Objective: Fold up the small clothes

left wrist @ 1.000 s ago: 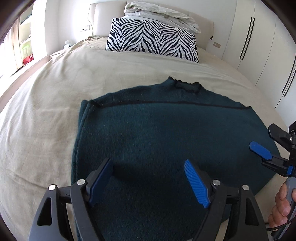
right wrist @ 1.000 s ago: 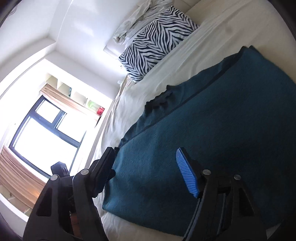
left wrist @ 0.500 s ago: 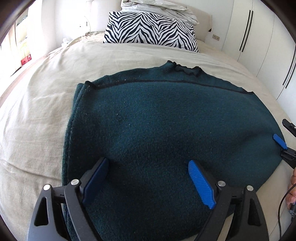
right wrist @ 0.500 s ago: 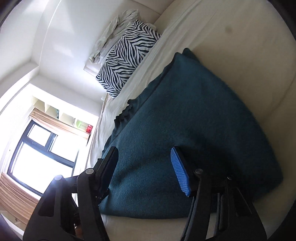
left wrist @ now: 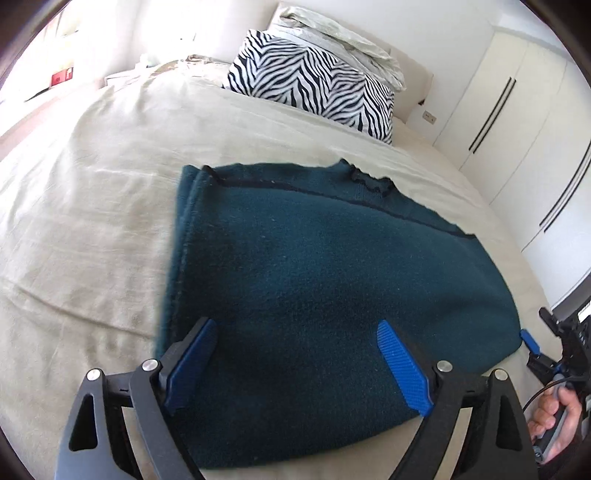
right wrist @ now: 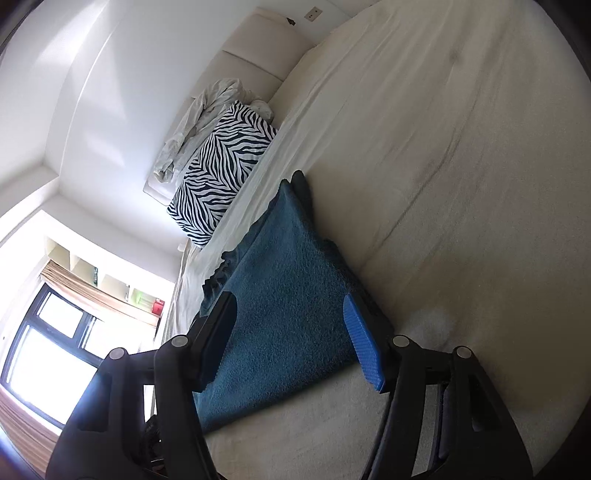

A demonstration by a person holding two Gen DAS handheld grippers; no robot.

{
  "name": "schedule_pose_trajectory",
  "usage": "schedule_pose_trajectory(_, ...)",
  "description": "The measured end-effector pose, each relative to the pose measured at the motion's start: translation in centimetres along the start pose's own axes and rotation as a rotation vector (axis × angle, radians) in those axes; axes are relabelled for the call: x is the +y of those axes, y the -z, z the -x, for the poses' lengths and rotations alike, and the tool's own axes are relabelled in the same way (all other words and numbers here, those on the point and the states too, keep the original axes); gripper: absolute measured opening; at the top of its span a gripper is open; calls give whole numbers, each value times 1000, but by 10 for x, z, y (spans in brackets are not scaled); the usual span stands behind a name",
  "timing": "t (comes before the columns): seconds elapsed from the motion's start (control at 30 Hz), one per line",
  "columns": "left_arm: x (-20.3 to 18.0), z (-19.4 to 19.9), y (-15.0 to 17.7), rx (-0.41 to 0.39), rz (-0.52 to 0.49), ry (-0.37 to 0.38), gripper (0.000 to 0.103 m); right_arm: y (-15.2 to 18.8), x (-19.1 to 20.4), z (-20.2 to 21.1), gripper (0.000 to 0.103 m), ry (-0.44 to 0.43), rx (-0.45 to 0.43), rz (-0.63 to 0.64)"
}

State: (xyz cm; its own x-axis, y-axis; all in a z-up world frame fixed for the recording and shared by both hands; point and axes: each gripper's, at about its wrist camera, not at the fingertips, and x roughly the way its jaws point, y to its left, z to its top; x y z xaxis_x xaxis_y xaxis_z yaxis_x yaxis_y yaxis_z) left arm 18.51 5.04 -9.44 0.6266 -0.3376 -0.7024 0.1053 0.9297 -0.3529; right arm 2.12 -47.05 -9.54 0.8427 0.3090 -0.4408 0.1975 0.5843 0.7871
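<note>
A dark teal knitted sweater [left wrist: 325, 295] is seen spread flat on a wide bed covered by a beige sheet [left wrist: 92, 221], its black-edged neckline turned toward the headboard. Its left side is folded inward, so that a doubled edge is shown along that side. The left claw [left wrist: 299, 365] is held with its blue-padded fingers [left wrist: 402, 373] spread wide apart over the near hem of the sweater; nothing is gripped between them. Whether the pads are touching the knit cannot be told.

In the right wrist view, the right claw [right wrist: 291, 336] is likewise seen wide open, with its fingers set on either side of the sweater's [right wrist: 280, 295] right-hand corner and no fabric pinched between them. From the left wrist view, only a blue fingertip of this claw is shown, just beside the sweater's right edge, with the holding hand [left wrist: 554, 417] wrapped round the handle below it.

A zebra-striped pillow [left wrist: 317, 81] is propped at the head of the bed, and a crumpled pale blanket [left wrist: 343, 33] is piled on top of it. White wardrobe doors with dark vertical handles [left wrist: 517, 122] are seen to the right of the bed.
</note>
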Motion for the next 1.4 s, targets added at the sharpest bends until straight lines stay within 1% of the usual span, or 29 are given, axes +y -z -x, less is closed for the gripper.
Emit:
schedule_pose_trajectory(0.03,10,13,1,-28,34,-4,91,3,10,-1,61,-8,8,25)
schedule_pose_trajectory(0.1,34,26,2,-37,111,5,91,6,26,-7,62,-29,37,61)
schedule_pose_trajectory(0.13,47,24,1,-14,153,20,90,8,33,-12,62,-45,59,72)
schedule_pose_trajectory(0.23,83,6,0,89,316,108,76,16,57,-31,62,-92,130,97)
schedule_pose_trajectory(0.27,90,1,0,113,359,140,76,19,67,-39,62,-104,153,114)
schedule_pose_trajectory(0.37,95,-9,-1,156,426,246,76,29,95,-62,62,-156,227,156)
schedule_pose_trajectory(0.43,92,-21,0,220,461,325,76,34,114,-79,62,-174,284,185)
schedule_pose_trajectory(0.53,87,-31,-4,257,474,320,76,43,142,-102,62,-207,358,221)
schedule_pose_trajectory(0.63,88,-35,-4,281,529,358,76,52,170,-126,62,-241,447,242)
schedule_pose_trajectory(0.7,86,-39,-4,307,542,393,73,59,188,-146,62,-254,494,265)
schedule_pose_trajectory(0.8,81,-46,-4,350,531,409,58,63,208,-183,62,-264,546,272)
schedule_pose_trajectory(0.87,84,-50,-1,356,551,418,33,70,219,-203,62,-271,586,278)
schedule_pose_trajectory(0.9,88,-52,0,351,569,424,25,74,223,-213,62,-271,608,279)
schedule_pose_trajectory(0.93,92,-53,2,343,583,431,12,78,226,-223,62,-264,627,282)
schedule_pose_trajectory(1.03,98,-52,4,316,600,448,12,89,223,-251,62,-219,675,279)
schedule_pose_trajectory(1.1,97,-49,3,302,598,448,12,96,213,-268,60,-152,704,276)
schedule_pose_trajectory(1.13,97,-48,2,295,596,454,12,98,205,-275,60,-147,710,261)
schedule_pose_trajectory(1.2,91,-43,-4,281,579,458,12,97,199,-276,60,-185,685,242)
schedule_pose_trajectory(1.3,74,-34,-20,254,536,476,12,92,195,-273,60,-223,695,194)
schedule_pose_trajectory(1.4,44,-22,-42,228,465,486,12,76,183,-270,60,-285,697,77)
